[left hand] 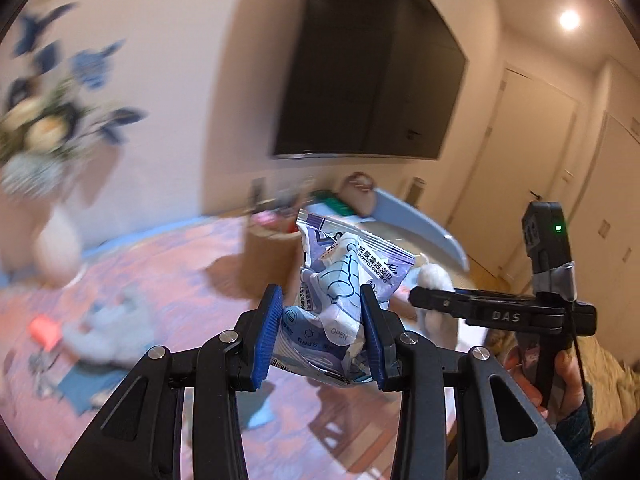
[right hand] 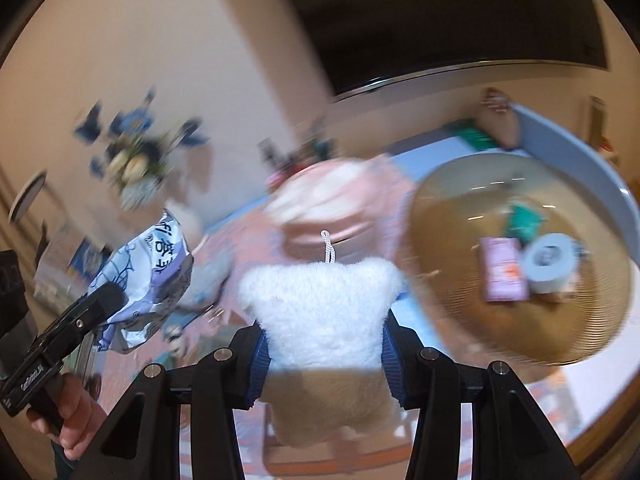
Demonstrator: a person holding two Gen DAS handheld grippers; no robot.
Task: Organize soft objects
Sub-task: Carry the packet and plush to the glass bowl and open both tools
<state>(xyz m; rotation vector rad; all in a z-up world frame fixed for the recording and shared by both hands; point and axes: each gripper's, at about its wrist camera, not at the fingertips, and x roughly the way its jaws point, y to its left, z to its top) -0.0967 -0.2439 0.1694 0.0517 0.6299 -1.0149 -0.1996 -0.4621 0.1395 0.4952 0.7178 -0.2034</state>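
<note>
My left gripper (left hand: 320, 295) is shut on a crumpled blue, white and purple wet-wipes packet (left hand: 348, 264), held up above the table. The same packet (right hand: 156, 276) shows at the left of the right wrist view, in the left gripper (right hand: 108, 296) with a hand under it. Between the blue pads of my right gripper (right hand: 325, 331) sits a white fluffy plush toy (right hand: 320, 300) with a small cord loop on top; the gripper is shut on it. In the left wrist view the right gripper (left hand: 424, 300) comes in from the right with the plush toy (left hand: 436, 280) at its tip.
A round woven basket (right hand: 440, 240) at the right holds a purple packet (right hand: 502, 274), a grey tape roll (right hand: 550, 262) and a green item (right hand: 524, 220). A pink container (right hand: 336, 208) stands behind the plush. A grey soft toy (left hand: 108, 328) lies on the patterned cloth; a flower vase (left hand: 40, 128) stands left.
</note>
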